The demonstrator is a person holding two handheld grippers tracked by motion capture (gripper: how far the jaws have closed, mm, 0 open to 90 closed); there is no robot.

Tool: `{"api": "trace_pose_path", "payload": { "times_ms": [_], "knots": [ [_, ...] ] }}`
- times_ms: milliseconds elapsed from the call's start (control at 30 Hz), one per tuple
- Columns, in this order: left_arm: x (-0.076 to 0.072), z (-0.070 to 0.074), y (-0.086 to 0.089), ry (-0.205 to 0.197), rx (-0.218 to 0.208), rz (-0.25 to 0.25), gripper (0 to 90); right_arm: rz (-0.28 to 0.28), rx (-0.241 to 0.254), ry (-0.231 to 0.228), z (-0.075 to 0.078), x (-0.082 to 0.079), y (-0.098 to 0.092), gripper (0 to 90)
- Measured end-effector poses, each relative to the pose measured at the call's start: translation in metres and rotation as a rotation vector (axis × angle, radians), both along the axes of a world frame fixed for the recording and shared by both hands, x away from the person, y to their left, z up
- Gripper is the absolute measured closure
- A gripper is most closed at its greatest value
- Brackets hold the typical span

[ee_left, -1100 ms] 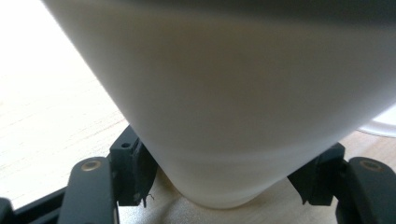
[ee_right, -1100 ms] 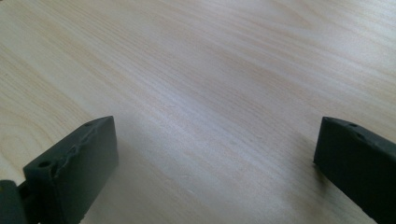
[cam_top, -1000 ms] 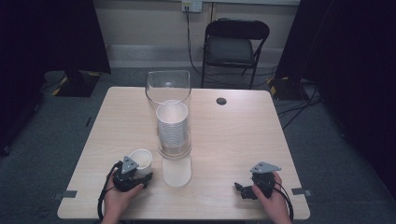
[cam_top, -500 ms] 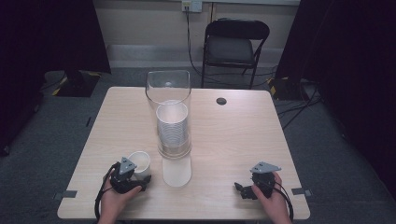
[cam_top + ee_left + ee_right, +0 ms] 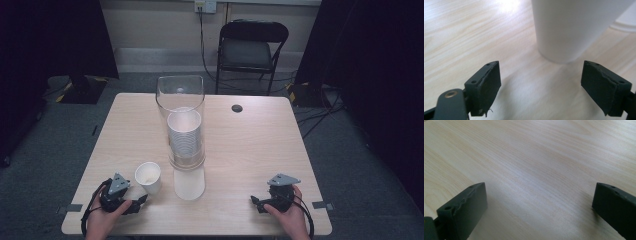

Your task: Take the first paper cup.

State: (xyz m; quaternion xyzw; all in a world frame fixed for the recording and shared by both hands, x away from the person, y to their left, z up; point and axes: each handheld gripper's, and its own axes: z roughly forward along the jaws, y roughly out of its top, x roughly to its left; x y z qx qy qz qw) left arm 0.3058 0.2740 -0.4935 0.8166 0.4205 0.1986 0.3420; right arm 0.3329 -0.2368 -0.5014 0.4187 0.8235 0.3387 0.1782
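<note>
A small white paper cup (image 5: 148, 177) stands upright and alone on the pale wood-grain counter (image 5: 250, 150), near its front left part, with its open mouth facing up. The left tool (image 5: 140, 200) lies just in front of the cup, held low over the counter by the person's left hand (image 5: 102, 217). Its jaws have just been opening and now stand spread, with nothing pressed between them. In the left gripper view the white cup (image 5: 574, 27) rises just beyond the tips of the two black jaws, clear of both pads, with bare counter showing in the gap between them.

Just to the right of the cup stands a tall clear plastic cylinder dispenser (image 5: 181, 120) with a stack of white paper cups (image 5: 184, 135) inside it; the lowest cup of the stack (image 5: 189, 183) hangs out of the bottom, wide end down toward the counter. The single cup and this lowest cup are close together but apart.

The right tool (image 5: 254, 201) rests near the front right part of the counter, well apart from the cups, in the person's right hand (image 5: 290, 217). Its jaws are spread wide, and in the right gripper view they frame bare wood and grip nothing.

Beyond the far edge of the counter a black folding chair (image 5: 252, 50) stands against the wall.
</note>
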Motion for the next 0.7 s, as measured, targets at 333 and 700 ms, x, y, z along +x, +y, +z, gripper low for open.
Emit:
{"api": "trace_pose_path", "payload": {
  "times_ms": [333,700],
  "knots": [
    [-0.002,-0.008,0.010,0.012,-0.037,-0.017,15.1,0.071,0.052,0.002,0.005,-0.003,0.016,16.4],
    [-0.002,-0.009,0.011,0.008,-0.042,-0.020,14.0,0.200,0.075,0.012,0.021,-0.005,0.052,14.6]
  ]
}}
